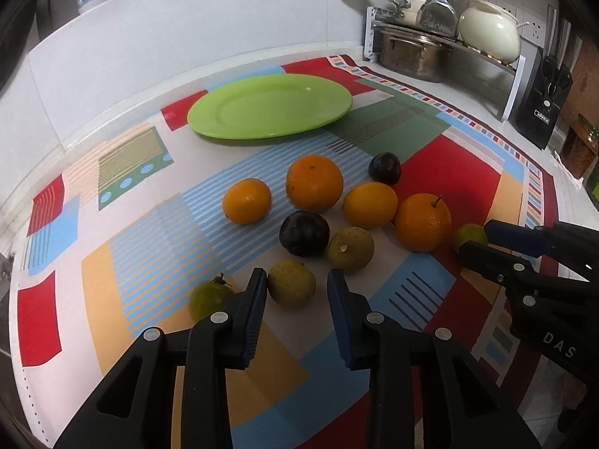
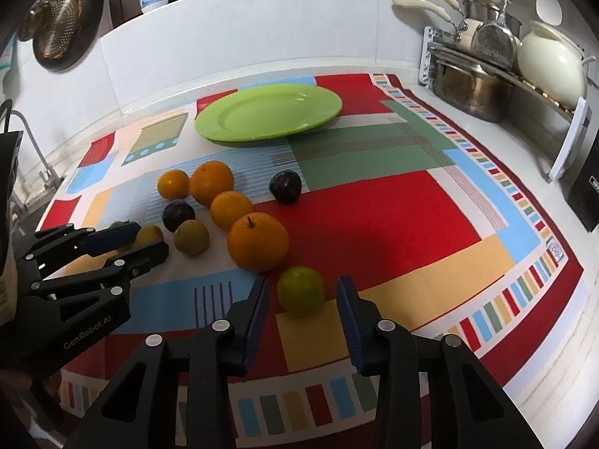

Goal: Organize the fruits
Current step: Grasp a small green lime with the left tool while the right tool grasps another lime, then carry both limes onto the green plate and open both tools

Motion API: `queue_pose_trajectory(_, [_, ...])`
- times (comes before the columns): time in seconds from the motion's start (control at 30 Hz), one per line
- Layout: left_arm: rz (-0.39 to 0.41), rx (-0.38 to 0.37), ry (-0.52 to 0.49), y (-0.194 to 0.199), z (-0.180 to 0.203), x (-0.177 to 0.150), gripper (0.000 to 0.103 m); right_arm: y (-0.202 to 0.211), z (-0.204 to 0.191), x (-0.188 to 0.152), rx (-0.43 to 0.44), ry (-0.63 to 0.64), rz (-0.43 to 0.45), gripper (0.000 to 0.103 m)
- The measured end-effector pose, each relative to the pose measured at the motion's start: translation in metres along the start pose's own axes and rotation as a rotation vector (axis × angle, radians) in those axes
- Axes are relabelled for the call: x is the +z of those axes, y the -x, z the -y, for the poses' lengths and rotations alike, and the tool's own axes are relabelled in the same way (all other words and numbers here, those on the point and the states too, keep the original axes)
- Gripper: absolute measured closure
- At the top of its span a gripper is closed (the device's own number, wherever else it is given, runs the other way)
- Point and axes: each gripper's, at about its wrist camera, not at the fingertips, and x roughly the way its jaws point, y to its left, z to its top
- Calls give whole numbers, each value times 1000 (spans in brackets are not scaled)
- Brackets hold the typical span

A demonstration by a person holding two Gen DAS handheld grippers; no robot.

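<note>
A green plate [image 1: 269, 106] lies at the back of the patterned cloth, with nothing on it. In front of it lie several oranges, such as one [image 1: 314, 181], two dark plums [image 1: 304, 232] and small yellow-green fruits. My left gripper [image 1: 297, 280] straddles one yellow-green fruit [image 1: 291, 287]. Its left pad is against the fruit and a sliver of cloth shows at the right pad. My right gripper [image 2: 302, 284] straddles a bright green fruit [image 2: 300, 292] near the stemmed orange [image 2: 258, 241], with a gap on both sides.
A rack with pots [image 1: 411, 52] and a cream kettle [image 1: 490, 30] stands at the back right, beside a black knife block [image 1: 543, 108]. Another green fruit [image 1: 209, 297] lies just left of my left fingers. The cloth's red area [image 2: 374, 217] lies to the right.
</note>
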Motion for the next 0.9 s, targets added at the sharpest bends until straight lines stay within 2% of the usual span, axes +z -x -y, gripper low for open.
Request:
queue_pose_trajectory(0.07, [-2, -3, 7, -2, -2, 1, 76, -3, 2, 0, 11, -13, -13, 69])
queue_pose_trajectory(0.37, [5, -1, 6, 4, 0, 2, 76, -7, 4, 2, 34, -19, -25, 73])
queue_pose_trajectory(0.63, [57, -12, 9, 29, 6, 13, 76, 16, 1, 12, 65, 18, 23, 73])
queue_pose_trajectory(0.9, [114, -9, 18, 48, 4, 33, 76, 32, 0, 38, 121, 49, 79, 73])
